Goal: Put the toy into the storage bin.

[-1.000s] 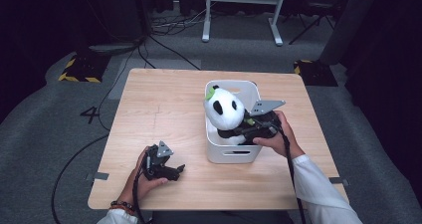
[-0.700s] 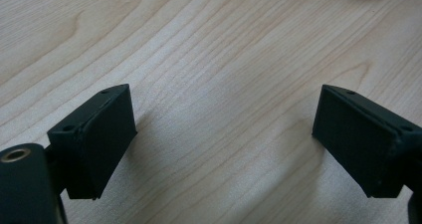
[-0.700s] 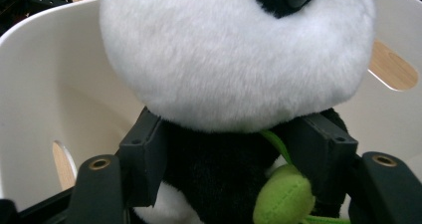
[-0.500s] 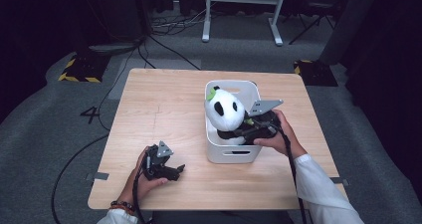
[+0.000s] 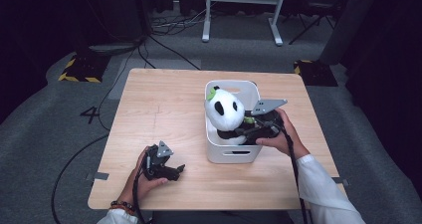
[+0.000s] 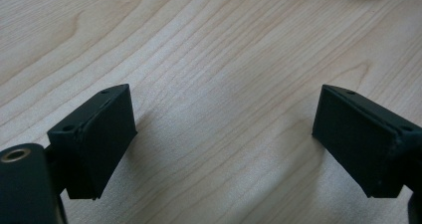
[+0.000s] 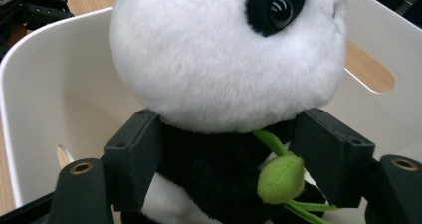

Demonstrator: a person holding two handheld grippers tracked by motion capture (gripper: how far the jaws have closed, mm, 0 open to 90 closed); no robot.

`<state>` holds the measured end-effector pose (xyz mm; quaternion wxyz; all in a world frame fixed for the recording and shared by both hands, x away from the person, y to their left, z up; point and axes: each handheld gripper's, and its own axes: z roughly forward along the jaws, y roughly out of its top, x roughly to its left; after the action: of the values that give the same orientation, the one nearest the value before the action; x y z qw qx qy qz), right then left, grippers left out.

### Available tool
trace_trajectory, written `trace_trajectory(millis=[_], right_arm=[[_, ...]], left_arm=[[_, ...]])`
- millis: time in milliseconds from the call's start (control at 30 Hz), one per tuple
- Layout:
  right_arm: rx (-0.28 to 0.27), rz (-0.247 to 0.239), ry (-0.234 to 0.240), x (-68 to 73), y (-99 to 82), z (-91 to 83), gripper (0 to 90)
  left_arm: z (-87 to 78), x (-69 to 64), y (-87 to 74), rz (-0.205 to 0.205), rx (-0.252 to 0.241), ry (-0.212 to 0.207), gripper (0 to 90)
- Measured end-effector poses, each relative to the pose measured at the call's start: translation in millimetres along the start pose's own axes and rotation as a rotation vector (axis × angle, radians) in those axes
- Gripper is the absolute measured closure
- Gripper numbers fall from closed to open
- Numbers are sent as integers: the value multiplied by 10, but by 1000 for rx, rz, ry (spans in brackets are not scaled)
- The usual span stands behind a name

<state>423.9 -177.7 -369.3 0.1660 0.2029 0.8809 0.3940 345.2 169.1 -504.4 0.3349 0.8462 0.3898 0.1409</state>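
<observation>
A plush panda (image 5: 226,109) with a white head, black body and a green leaf sits upright in a white bin (image 5: 233,154) on the wooden table (image 5: 164,104). My right gripper (image 5: 244,130) reaches into the bin from the right. In the right gripper view its jaws flank the panda (image 7: 224,59) at the black torso; they have just been opening, and the panda stays between them, resting in the bin (image 7: 45,99). My left gripper (image 5: 178,170) lies low on the table near the front edge. In the left gripper view, my left gripper (image 6: 224,134) is open over bare wood (image 6: 199,45).
The bin stands right of the table's centre, with handle slots in its walls. Bare wood lies left of and behind it. Cables run across the grey carpet; a white stand (image 5: 244,15) and yellow-black floor markers (image 5: 79,67) lie beyond the table.
The right gripper's jaws have spread a little around the panda's body. Both hands, the panda and the bin have kept their places.
</observation>
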Motion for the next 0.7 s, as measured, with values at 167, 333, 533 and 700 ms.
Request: trace_trajectory(millis=[167,333,533,700], right_arm=[[-10,0,-7,3,13,-31,252],[-20,7,-11,-1,19,-53,229],[-24,7,-10,-3,21,-65,220],[-29,-1,-11,9,31,-88,221]], left_arm=[[0,0,0,0,0,0,99],[0,0,0,0,0,0,99],[0,0,0,0,0,0,99],[0,0,0,0,0,0,99]])
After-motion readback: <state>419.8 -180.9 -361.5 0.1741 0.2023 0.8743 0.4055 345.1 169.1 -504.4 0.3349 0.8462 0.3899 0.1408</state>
